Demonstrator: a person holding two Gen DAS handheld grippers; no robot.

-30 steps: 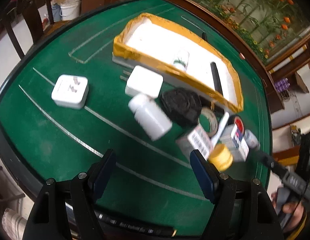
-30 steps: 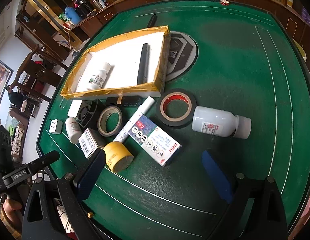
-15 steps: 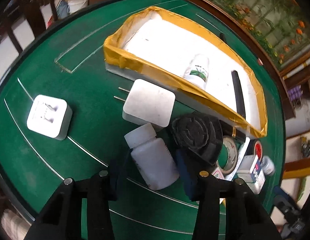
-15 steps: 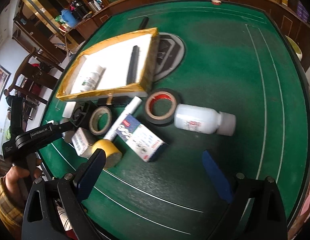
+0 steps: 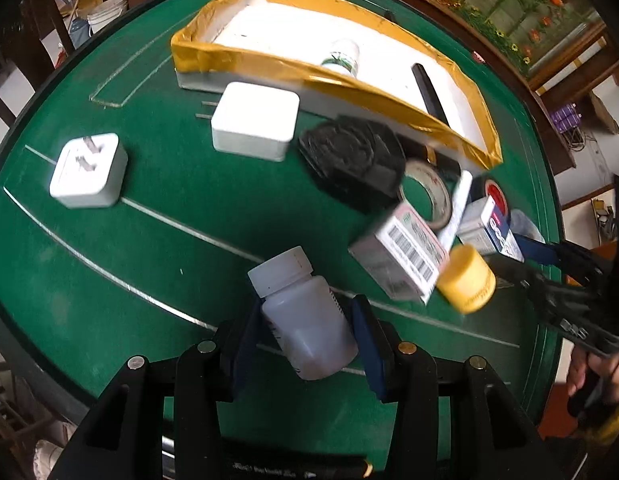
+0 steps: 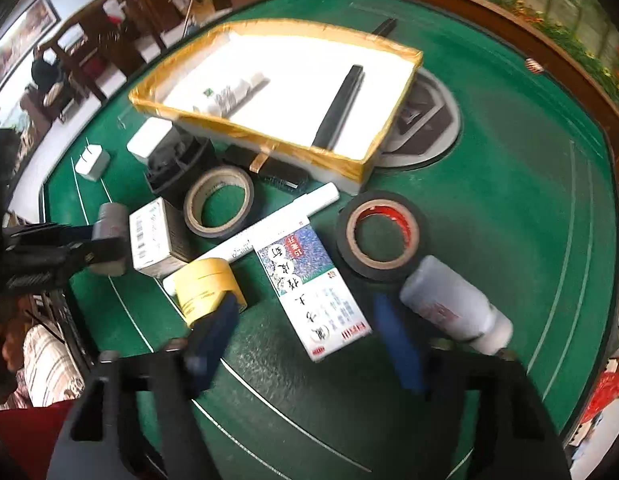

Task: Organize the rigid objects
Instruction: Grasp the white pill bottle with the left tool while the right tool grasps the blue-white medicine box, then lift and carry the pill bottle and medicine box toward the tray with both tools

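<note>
My left gripper (image 5: 305, 320) is shut on a white plastic bottle (image 5: 305, 312) and holds it above the green table (image 5: 169, 220); the bottle also shows in the right wrist view (image 6: 111, 236). My right gripper (image 6: 305, 320) is open, low over the blue-and-white printed box (image 6: 313, 288), with one finger by the yellow tape roll (image 6: 207, 286) and the other by a second white bottle (image 6: 453, 304). The yellow-taped white tray (image 5: 341, 60) holds a small bottle (image 5: 343, 56) and a black bar (image 5: 427, 92).
Two white chargers (image 5: 255, 124) (image 5: 89, 170), a black fan-like part (image 5: 353, 160), a barcode box (image 5: 405, 248), a tan tape roll (image 6: 219, 202), a black tape roll with red core (image 6: 381, 236) and a white marker (image 6: 269, 228) crowd the table near the tray.
My left gripper has closed on the white bottle and pulled it back from the charger and fan. My right gripper has dropped closer to the printed box and narrowed a little.
</note>
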